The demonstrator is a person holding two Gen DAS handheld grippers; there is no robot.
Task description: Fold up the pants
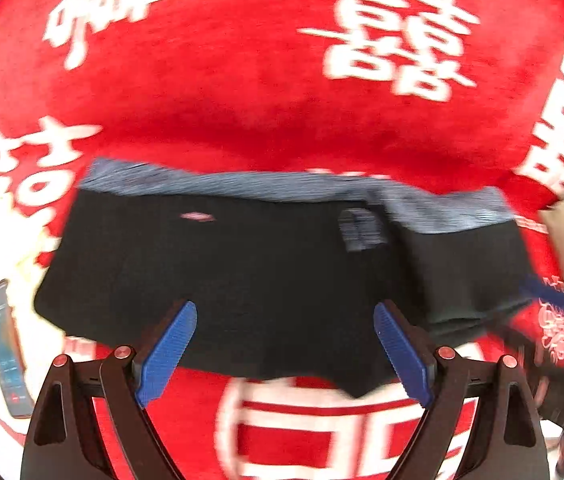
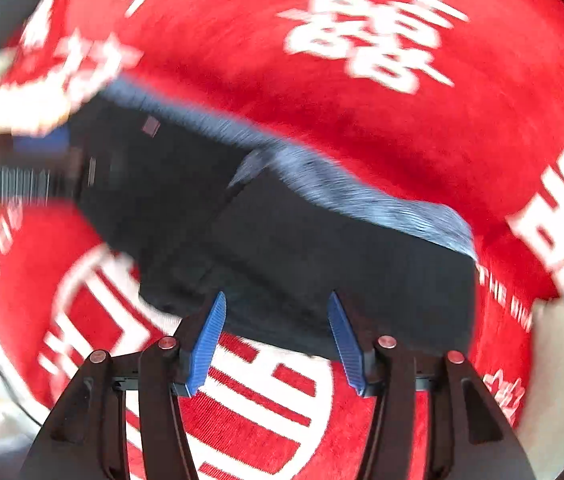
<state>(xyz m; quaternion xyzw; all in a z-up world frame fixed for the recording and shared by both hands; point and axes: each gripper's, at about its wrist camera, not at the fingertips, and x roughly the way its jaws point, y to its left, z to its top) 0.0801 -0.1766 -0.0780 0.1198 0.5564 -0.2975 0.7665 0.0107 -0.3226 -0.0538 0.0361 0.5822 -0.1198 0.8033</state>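
Pants folded small, both tongs empty above them

The pants lie just ahead of my left tongs, spread wide, and my right tongs, partly apart; nothing between either. They look soft, light and limp, so I'd pinch the grey waistband or a folded edge. Under them a red plush cloth with white characters; a phone lies to my left.

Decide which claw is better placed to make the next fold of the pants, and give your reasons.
Probably the right claw: open, it hangs over the folded pants' near hem, beside the loose overlapping flap. The left claw, also open, faces a flat, wide panel.
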